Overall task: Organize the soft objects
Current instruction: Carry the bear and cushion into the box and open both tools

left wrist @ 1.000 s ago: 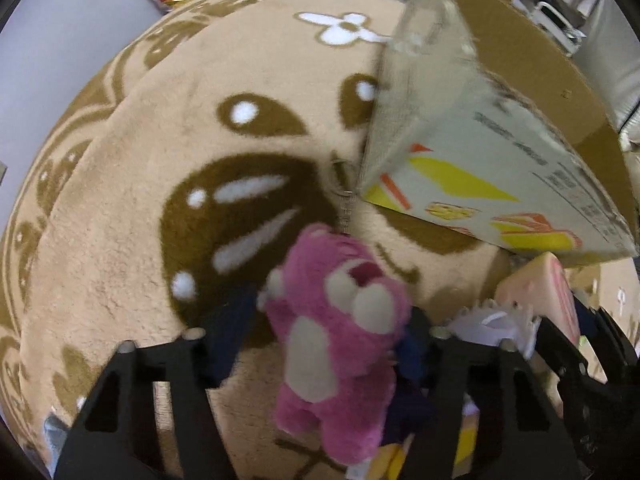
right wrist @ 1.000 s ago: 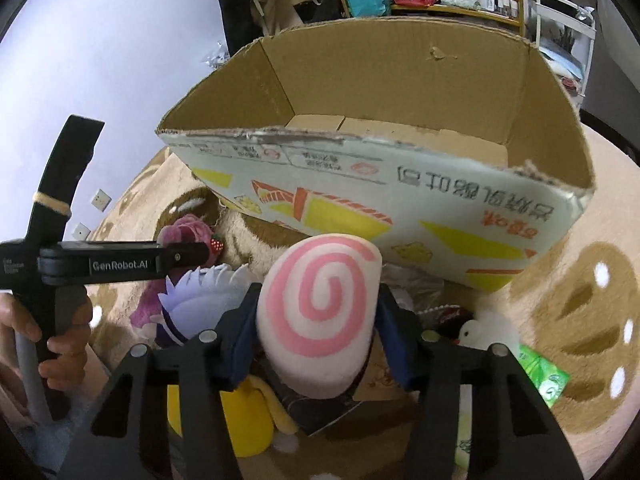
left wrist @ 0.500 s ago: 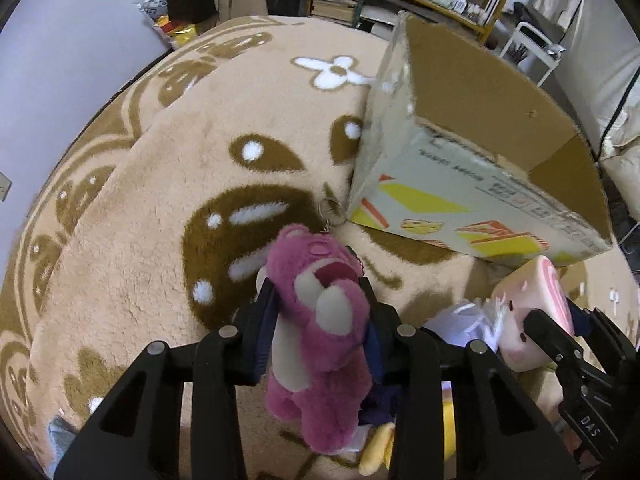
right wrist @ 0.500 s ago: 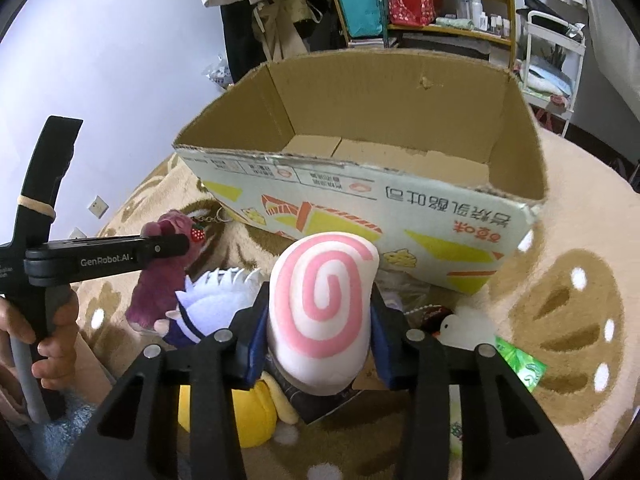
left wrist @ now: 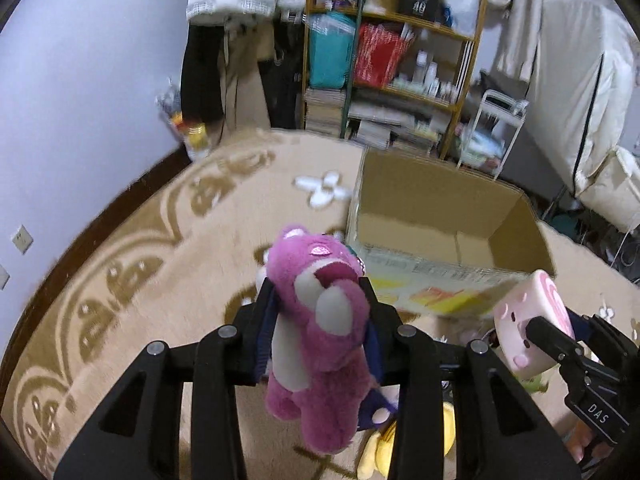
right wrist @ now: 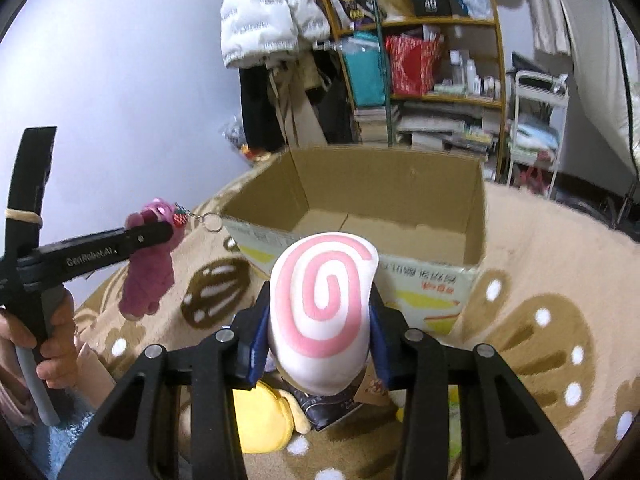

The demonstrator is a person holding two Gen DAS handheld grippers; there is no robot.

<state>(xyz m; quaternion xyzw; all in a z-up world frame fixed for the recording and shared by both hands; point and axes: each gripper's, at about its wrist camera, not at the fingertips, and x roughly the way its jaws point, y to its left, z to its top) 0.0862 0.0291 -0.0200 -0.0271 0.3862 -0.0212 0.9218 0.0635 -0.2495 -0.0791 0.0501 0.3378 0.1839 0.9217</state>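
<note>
Beige patterned rug (left wrist: 172, 264), cluttered shelves (right wrist: 436, 52) behind open cardboard box (right wrist: 384, 196), left hand-held gripper (left wrist: 318, 312) clamping pink bear (left wrist: 320, 320), right hand-held gripper (right wrist: 320, 316) clamping swirl plush (right wrist: 320, 312)

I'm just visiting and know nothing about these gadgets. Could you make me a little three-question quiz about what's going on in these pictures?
1. True or false: the cardboard box already has toys inside.
2. Which toy does the left gripper hold? A) pink bear B) yellow plush C) spiral plush
3. Fill in: the keyring hangs from the ____.

Key
1. False: only the bare cardboard bottom shows.
2. A. The right gripper holds the pink-and-white spiral plush; the yellow plush lies on the rug.
3. Pink bear.
</note>
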